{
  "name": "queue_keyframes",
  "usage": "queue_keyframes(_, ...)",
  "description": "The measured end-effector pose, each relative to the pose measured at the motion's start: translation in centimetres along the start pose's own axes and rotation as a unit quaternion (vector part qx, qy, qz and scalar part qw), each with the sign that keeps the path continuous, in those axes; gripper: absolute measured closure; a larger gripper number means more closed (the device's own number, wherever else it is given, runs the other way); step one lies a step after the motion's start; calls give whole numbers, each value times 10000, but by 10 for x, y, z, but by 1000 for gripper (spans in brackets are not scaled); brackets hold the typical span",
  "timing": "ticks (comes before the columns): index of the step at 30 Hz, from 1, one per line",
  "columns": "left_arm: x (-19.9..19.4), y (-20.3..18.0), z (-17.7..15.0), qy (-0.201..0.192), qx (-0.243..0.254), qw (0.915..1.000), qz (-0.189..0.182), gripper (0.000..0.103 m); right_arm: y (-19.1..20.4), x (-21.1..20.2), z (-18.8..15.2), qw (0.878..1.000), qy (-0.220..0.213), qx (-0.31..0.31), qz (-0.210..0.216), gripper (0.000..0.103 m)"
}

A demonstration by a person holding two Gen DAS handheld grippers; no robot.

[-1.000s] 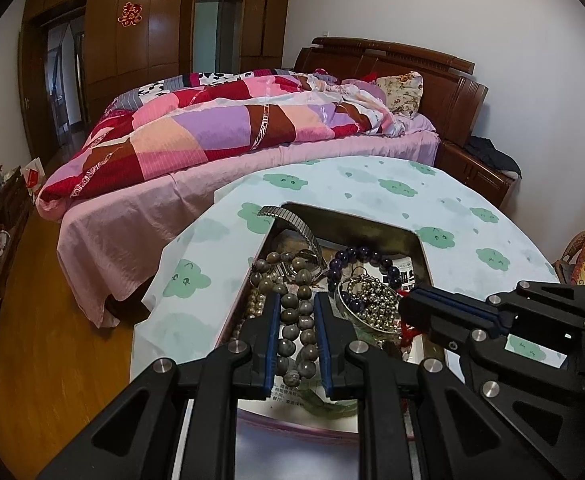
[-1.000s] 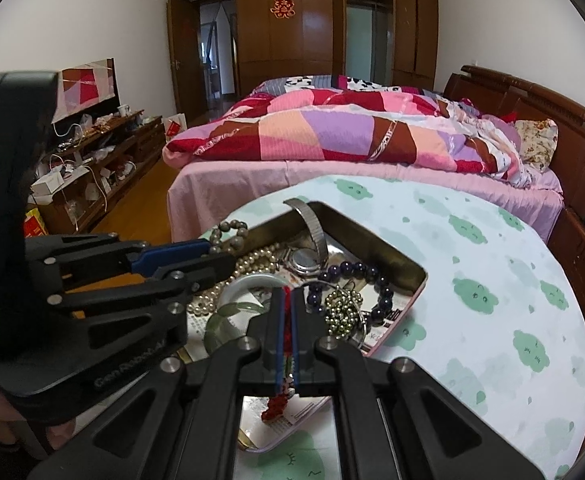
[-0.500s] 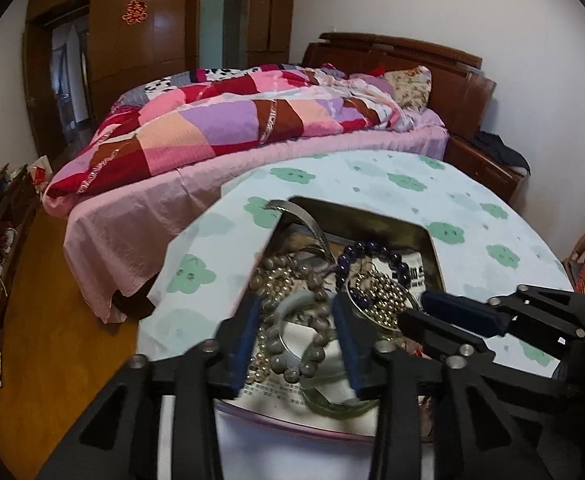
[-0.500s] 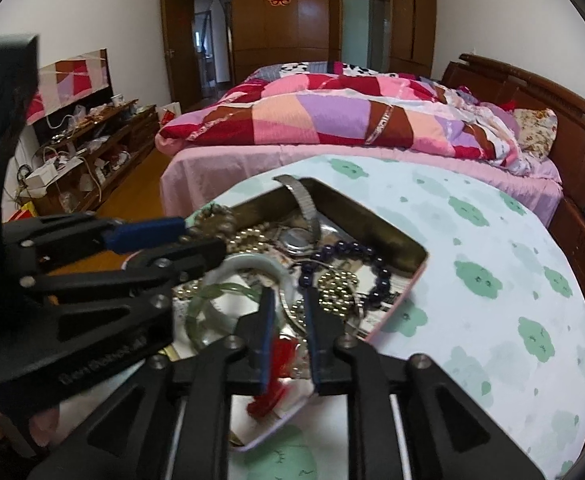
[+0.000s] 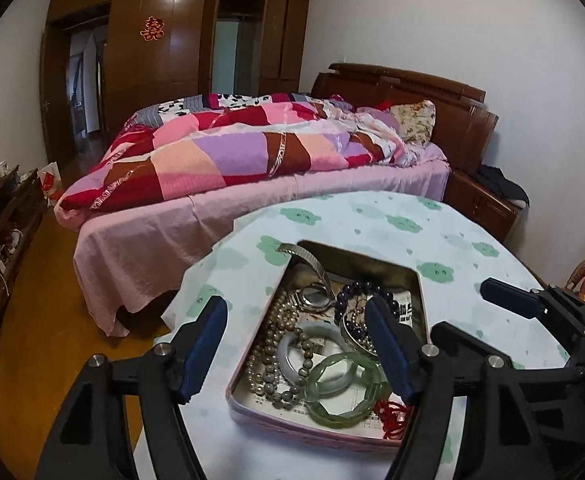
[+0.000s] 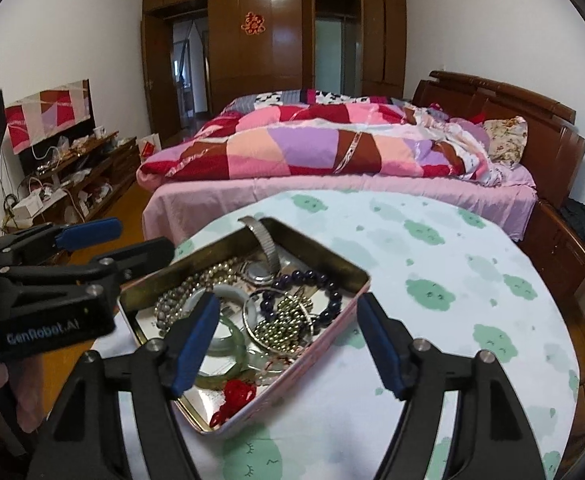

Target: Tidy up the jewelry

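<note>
The jewelry sits heaped in a shallow pink-walled tin tray (image 5: 252, 410) on the cloud-patterned surface (image 5: 444, 240), close to its near edge and toward its left side. Inside lie a brown bead strand (image 5: 270, 354), a green bangle (image 5: 342, 388), a paler bangle (image 5: 320, 346), a dark purple bead bracelet (image 6: 316, 280), a heap of small metal beads (image 6: 288, 328), a watch (image 6: 266, 258) whose band arches over the far rim, and a red knotted cord (image 6: 238, 392) at the near corner. The tray's long axis runs away from the near edge.

The left hand-held gripper (image 5: 298, 350) hangs just above the bead strand and bangles, its jaws having just been opening, now wide and holding nothing. The right hand-held gripper (image 6: 288, 344) straddles the metal beads and the tray's right wall, likewise just opened and empty. Judged from this, each is equally near; the left suits the strand, the right the cord.
</note>
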State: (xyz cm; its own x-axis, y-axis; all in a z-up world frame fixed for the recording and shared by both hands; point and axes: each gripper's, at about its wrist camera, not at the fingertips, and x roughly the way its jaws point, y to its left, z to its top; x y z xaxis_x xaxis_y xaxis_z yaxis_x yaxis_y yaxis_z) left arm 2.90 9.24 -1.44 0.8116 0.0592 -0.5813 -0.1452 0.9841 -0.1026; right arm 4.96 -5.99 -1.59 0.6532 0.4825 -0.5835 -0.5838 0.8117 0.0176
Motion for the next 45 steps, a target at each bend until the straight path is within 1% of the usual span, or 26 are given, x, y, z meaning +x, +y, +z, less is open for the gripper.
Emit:
queue_keyframes(6, -8, 1, 2, -88, -19, 9999, 72, 32, -4, -4, 1, 10000, -77, 48, -20, 27)
queue_keyframes(19, -13, 2, 4, -132, -6, 9998, 143, 31, -10, -10, 1, 9997, -193, 88, -95, 23)
queue_keyframes(27, -14, 2, 4, -120, 34, 9998, 131, 31, -12, -15, 2, 9995, -244, 60, -174, 20)
queue_keyframes(38, -15, 0, 3, -131, 54, 9998, 129, 31, -15, -24, 6, 9990, -351, 40, -278, 18)
queue_keyframes(42, -16, -1, 3, -144, 78, 9998, 127, 31, -16, -25, 4, 9988, -380, 58, -307, 16)
queue_keyframes(45, -17, -2, 3, -134, 92, 9998, 138, 31, -17, -24, 2, 9988, -368, 81, -317, 15)
